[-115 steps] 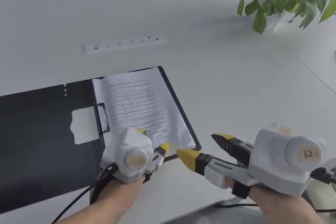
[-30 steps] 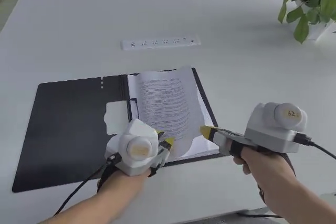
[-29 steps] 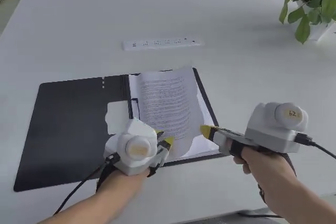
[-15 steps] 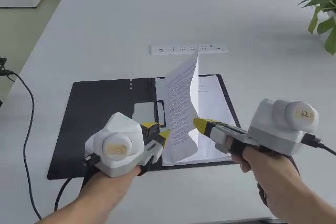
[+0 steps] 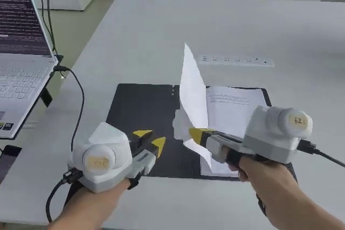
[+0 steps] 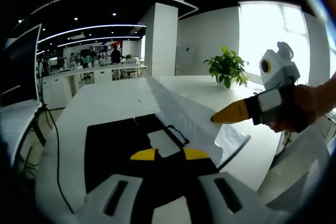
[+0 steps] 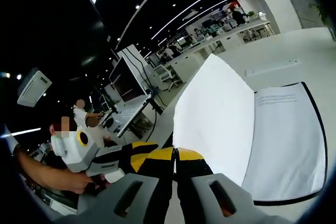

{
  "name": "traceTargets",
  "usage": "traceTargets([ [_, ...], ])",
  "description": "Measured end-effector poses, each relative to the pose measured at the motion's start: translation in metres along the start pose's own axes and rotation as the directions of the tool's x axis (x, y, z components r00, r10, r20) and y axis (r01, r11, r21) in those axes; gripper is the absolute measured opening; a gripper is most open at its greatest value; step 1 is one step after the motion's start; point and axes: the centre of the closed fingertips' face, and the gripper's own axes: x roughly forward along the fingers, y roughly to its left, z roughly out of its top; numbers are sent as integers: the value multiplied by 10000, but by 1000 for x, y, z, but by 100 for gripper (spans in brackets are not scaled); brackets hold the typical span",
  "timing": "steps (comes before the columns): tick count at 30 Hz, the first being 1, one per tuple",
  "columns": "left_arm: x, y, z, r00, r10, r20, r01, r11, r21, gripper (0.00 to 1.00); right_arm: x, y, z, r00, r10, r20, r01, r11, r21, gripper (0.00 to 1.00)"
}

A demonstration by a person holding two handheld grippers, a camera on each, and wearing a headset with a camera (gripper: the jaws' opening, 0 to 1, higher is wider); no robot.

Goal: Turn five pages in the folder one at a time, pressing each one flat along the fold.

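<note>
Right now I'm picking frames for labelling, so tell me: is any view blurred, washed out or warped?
Head view: even soft light, sharp, and the print on the flat sheet resolves as lines. Left gripper view: fisheye bows the folder, and the window behind the plant is blown out white. Right gripper view: strong fisheye curve, and the lifted page reads flat white without detail.

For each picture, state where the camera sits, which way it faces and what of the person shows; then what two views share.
Head view: on the headset, looking forward and down at the folder; left hand, right hand and both tongs show.
Left gripper view: on the left tongs, looking along its jaws over the folder towards a plant; the right hand shows.
Right gripper view: on the right tongs, looking past the raised page towards desks; the left hand shows.
Both gripper views share the raised page.
</note>
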Motion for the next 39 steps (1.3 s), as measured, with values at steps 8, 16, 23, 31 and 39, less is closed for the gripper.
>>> traceTargets([
  [8, -22, 24, -10, 9985, 536, -129, -537, 9985, -65, 15, 34, 8, -23, 9972, 131, -739, -144, 9997, -172, 0],
  [16, -30, 32, -14, 9970, 750, -180, -752, 9971, -88, 15, 54, 0, -49, 9895, -53, -1444, 35, 9999, -129, 0],
  [23, -32, 34, -19, 9967, 761, -270, -765, 9970, -141, 14, 69, -9, -71, 9781, -192, -2072, 198, 9998, 6, 0],
  [31, -34, 33, -28, 9961, 741, -475, -748, 9971, -119, 14, 86, -14, -96, 9608, -294, -2756, 323, 9995, 57, 0],
  [39, -36, 33, -35, 9954, 745, -602, -754, 9971, -126, 14, 90, -18, -109, 9526, -368, -3019, 468, 9986, 259, 1],
])
